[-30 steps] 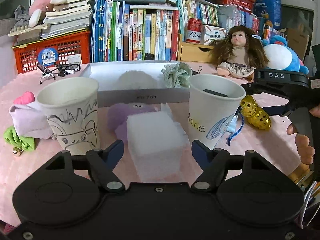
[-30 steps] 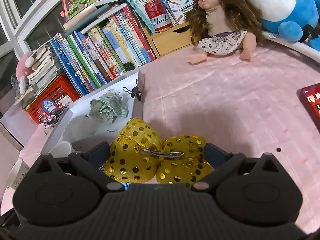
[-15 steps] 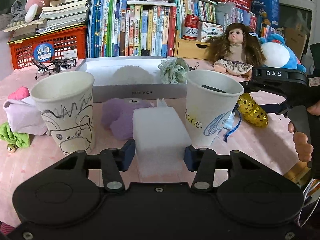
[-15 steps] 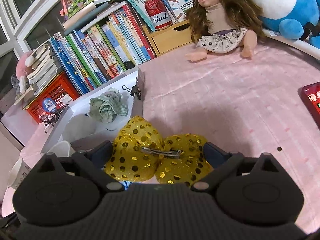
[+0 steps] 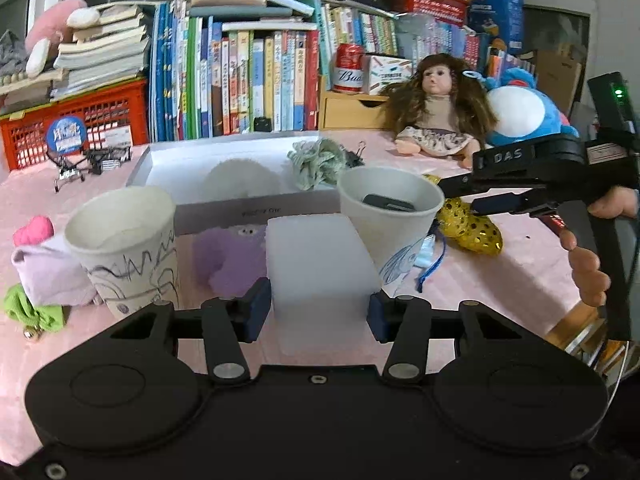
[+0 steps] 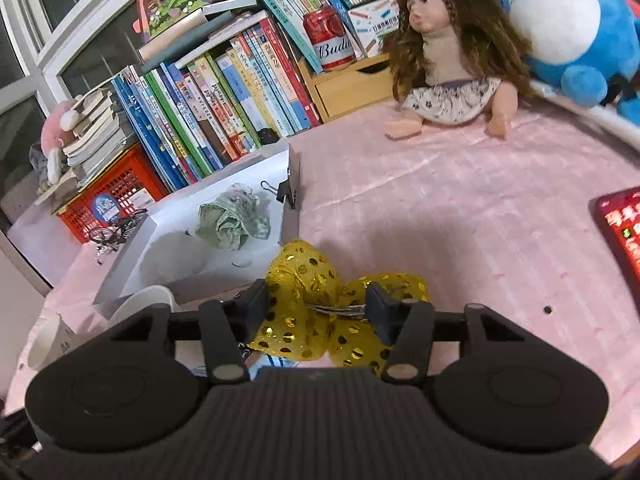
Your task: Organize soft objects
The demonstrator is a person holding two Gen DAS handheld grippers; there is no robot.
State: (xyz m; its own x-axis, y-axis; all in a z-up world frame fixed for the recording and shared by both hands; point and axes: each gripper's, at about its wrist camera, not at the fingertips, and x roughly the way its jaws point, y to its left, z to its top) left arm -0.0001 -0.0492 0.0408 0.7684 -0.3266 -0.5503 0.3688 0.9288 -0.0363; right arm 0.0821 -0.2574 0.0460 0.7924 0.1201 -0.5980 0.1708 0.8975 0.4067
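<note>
My left gripper [image 5: 318, 312] is shut on a white foam block [image 5: 318, 270] and holds it above the pink table, between two paper cups. My right gripper [image 6: 316, 310] is shut on a gold sequined bow [image 6: 320, 312], which also shows in the left wrist view [image 5: 474, 228]. The white tray [image 5: 256, 210] lies beyond, holding a white fluffy ball [image 5: 244, 178] and a green scrunchie [image 5: 318, 160]. A purple plush [image 5: 230, 256] lies in front of the tray.
Paper cups stand left [image 5: 126, 252] and right [image 5: 390, 216] of the block. Lilac cloth [image 5: 48, 272], a green item [image 5: 28, 312] and a pink piece [image 5: 34, 230] lie at the left. A doll [image 5: 438, 120], blue plush [image 5: 528, 112], books and red basket [image 5: 72, 128] line the back.
My left gripper closed on the white foam block and lifted it. My right gripper closed on the gold bow and raised it slightly.
</note>
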